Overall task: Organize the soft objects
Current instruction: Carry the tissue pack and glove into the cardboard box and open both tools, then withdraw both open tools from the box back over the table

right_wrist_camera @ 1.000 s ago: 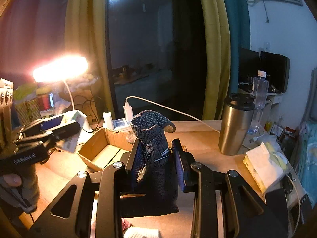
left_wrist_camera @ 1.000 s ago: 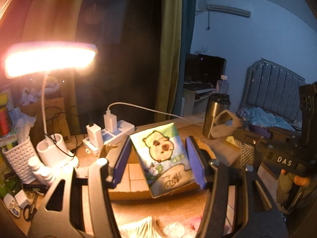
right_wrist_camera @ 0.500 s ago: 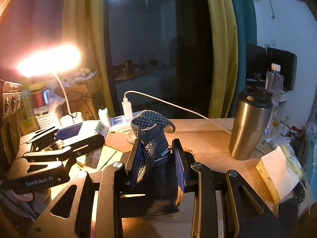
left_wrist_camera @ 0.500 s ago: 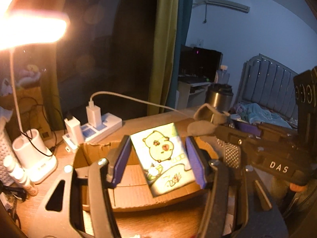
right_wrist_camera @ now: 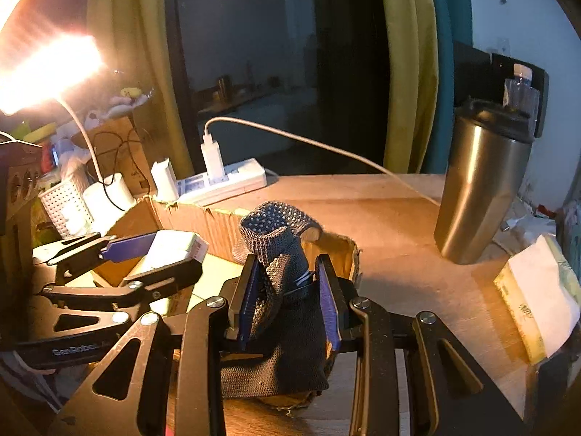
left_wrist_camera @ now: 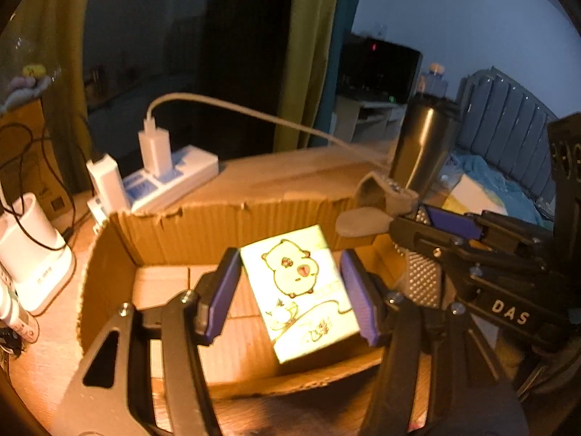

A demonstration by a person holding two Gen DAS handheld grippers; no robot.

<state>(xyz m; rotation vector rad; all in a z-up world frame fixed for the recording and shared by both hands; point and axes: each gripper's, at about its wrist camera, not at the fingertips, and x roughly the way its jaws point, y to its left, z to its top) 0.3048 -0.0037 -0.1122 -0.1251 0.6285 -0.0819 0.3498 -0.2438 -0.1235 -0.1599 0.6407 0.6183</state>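
Note:
My left gripper (left_wrist_camera: 290,290) is shut on a tissue pack (left_wrist_camera: 301,290) printed with a cartoon animal and holds it inside the open cardboard box (left_wrist_camera: 225,225), above its floor. My right gripper (right_wrist_camera: 290,290) is shut on a dark grey dotted glove (right_wrist_camera: 279,290) and holds it over the box's right end (right_wrist_camera: 341,250). The left gripper with the pack also shows in the right wrist view (right_wrist_camera: 156,258), and the right gripper with the glove in the left wrist view (left_wrist_camera: 417,232).
A steel tumbler (right_wrist_camera: 479,189) stands on the wooden desk to the right. A white power strip (right_wrist_camera: 221,181) with a charger and cable lies behind the box. A lit desk lamp (right_wrist_camera: 47,69) and a white basket (right_wrist_camera: 65,203) are at the left. A tissue packet (right_wrist_camera: 537,290) lies at the right.
Both grippers have moved forward and down toward the box. The tissue pack is now inside the box and the glove is over its right end.

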